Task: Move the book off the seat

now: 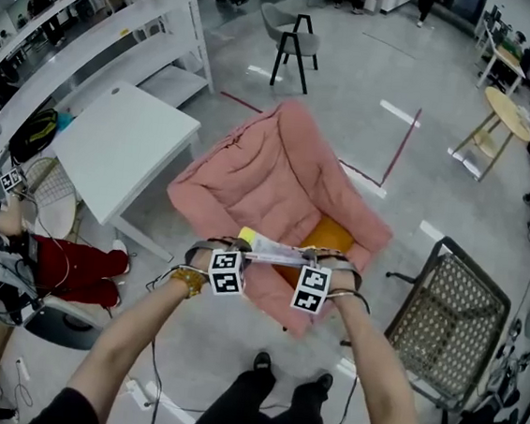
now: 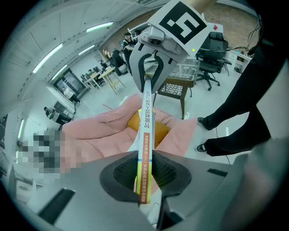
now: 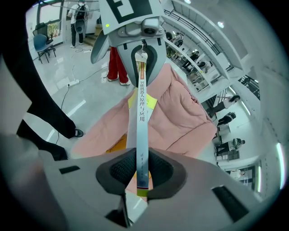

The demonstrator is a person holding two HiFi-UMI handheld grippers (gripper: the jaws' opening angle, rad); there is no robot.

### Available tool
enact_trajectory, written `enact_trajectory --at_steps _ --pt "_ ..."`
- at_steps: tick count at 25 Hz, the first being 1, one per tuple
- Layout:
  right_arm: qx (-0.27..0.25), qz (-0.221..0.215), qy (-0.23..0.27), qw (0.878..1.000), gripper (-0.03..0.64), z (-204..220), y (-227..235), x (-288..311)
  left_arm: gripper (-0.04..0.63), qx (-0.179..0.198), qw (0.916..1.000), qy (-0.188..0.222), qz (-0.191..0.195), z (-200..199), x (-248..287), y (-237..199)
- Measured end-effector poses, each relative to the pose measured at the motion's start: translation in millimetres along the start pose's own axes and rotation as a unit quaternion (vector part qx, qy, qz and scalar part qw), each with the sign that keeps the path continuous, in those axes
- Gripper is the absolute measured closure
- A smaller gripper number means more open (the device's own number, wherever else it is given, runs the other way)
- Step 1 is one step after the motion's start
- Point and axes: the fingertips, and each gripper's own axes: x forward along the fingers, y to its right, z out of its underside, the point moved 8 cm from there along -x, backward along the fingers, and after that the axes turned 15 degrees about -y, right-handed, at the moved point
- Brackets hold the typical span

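A thin book (image 1: 280,250) with a yellow and white spine hangs in the air above the front of a pink padded seat (image 1: 269,169). An orange cushion (image 1: 326,235) lies on the seat below it. My left gripper (image 1: 245,243) is shut on the book's left end and my right gripper (image 1: 322,257) on its right end. In the left gripper view the book's spine (image 2: 146,135) runs from my left gripper (image 2: 144,175) up to the right gripper (image 2: 151,74). In the right gripper view the book (image 3: 141,122) sits pinched in the right gripper (image 3: 141,175), above the pink seat (image 3: 180,122).
A white table (image 1: 126,149) stands left of the seat and a wire-mesh chair (image 1: 451,320) to its right. My shoes (image 1: 263,361) are just in front of the seat. A person in red trousers (image 1: 71,266) sits at the left. White shelving (image 1: 95,38) lines the far left.
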Motion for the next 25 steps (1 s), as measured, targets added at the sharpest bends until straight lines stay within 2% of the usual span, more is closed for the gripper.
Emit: enact_trajectory --at_steps 6,25 --pt "0.008 0.009 0.001 1.000 0.546 17 0 -7 0.525 0.012 0.9999 0.001 -0.008 -17 -7 -2" --pt "0.039 0.015 -0.011 0.999 0.546 124 -14 -25 0.525 0.049 0.9986 0.012 -0.017 -123 -22 14"
